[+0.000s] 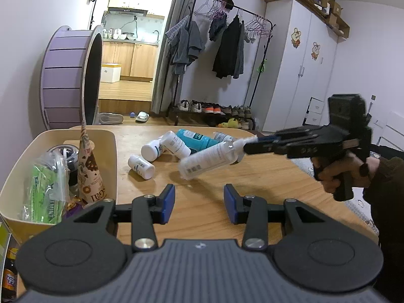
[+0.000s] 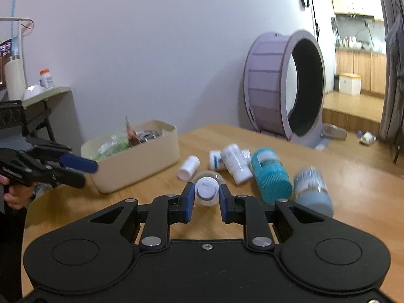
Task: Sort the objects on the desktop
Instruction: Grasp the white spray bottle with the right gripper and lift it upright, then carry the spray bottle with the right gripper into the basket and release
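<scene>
My right gripper [image 2: 207,193] is shut on the cap end of a clear white-capped bottle [image 2: 207,189], held above the wooden table [image 2: 353,189]. From the left wrist view the same bottle [image 1: 209,160] hangs tilted in the air, pinched by the right gripper [image 1: 242,147]. My left gripper [image 1: 199,200] stands open over bare table with nothing between its fingers. Behind lie several white pill bottles [image 1: 145,166] and a teal bottle [image 1: 195,140]. A cream bin [image 1: 111,151] at the left holds snack packets and a cone-shaped wrapper.
In the right wrist view a teal bottle [image 2: 271,174] and a pale blue bottle [image 2: 311,188] lie right of the held one. The cream bin [image 2: 141,161] sits at the table's left. A purple wheel [image 2: 285,85] stands beyond the table's far edge. A hand [image 1: 338,174] grips the right tool.
</scene>
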A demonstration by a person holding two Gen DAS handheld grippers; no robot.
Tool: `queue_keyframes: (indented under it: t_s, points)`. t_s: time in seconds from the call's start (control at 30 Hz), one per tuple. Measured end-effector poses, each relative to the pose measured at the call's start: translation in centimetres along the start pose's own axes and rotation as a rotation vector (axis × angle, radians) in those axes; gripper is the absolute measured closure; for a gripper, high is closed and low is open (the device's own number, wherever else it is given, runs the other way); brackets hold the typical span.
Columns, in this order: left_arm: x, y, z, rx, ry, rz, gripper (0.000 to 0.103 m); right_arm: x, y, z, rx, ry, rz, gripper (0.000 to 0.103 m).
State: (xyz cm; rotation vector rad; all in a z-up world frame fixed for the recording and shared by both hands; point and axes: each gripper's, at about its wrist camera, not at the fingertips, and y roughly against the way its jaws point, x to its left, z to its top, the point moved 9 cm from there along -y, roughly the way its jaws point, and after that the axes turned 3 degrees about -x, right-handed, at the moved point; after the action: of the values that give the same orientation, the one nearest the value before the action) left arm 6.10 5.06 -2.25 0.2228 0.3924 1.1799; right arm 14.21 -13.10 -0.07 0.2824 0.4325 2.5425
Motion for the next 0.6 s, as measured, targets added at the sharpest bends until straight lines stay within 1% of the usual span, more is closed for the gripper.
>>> queue_keyframes:
  t_s: [0.13,0.3,0.53,0.57,0.6]
  points:
    - [-0.1,-0.2,0.0,0.002,0.000,-0.002,0.062,0.8,0.8,1.4,-0.046,0.026,0.002,0.082]
    - [-0.2,-0.4,-0.1,0.007,-0.004,-0.001,0.062,1.0,-0.1,2.1,-0.050,0.029,0.002,0.082]
    - [-0.1,-0.1,0.1,-0.008,0.006,0.003,0.062,1.3,-1.5,2.2,-0.057,0.038,-0.031,0.080]
    - [-0.1,0.1,0.1,-0.013,0.008,0.003,0.062,1.2,-1.5,2.1,-0.057,0.037,-0.040,0.074]
    - [0.0,0.3,0.3,-0.020,0.009,0.003,0.062,1.1,-1.5,2.1,-0.055,0.033,-0.044,0.066]
